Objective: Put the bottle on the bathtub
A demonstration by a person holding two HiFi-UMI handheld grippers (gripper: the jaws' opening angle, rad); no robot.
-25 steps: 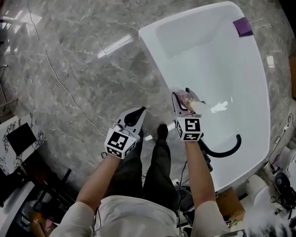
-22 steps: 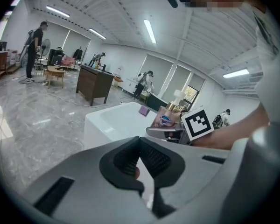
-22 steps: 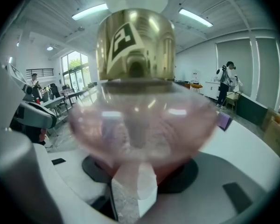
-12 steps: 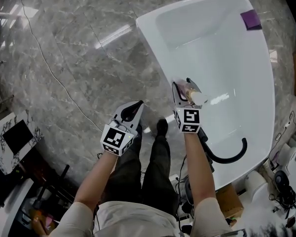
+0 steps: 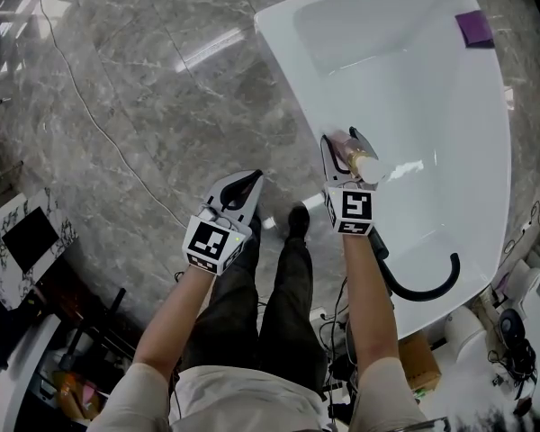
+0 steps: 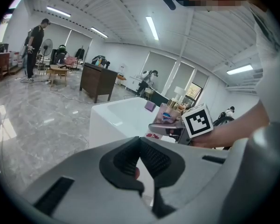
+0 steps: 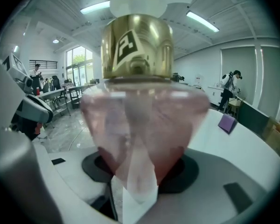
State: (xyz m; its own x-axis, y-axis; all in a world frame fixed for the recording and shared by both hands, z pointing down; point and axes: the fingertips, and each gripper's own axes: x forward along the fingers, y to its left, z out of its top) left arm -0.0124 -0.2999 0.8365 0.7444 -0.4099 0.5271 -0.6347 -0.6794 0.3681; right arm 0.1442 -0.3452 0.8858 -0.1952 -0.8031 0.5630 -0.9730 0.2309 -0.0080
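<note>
Still, right gripper (image 5: pixel 345 142) clamps bottle (image 5: pixel 355 157) at bathtub (image 5: pixel 279 43) rim as before; left gripper (image 5: pixel 249 181) stays closed, empty.

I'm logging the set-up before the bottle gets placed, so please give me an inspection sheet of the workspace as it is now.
Surface: white bathtub standing on a grey marble floor.
Job's things: pink bottle with gold collar and white cap, held over the tub's near side; contact with the rim cannot be told.
Clutter: purple block on the far rim; black curved hose in the tub.
Grippers: right gripper shut on the bottle; left gripper shut, holding nothing, over the floor.
Cables: thin cable running across the floor.
Surroundings: marble-topped table at left; cardboard box by the tub's near end.
</note>
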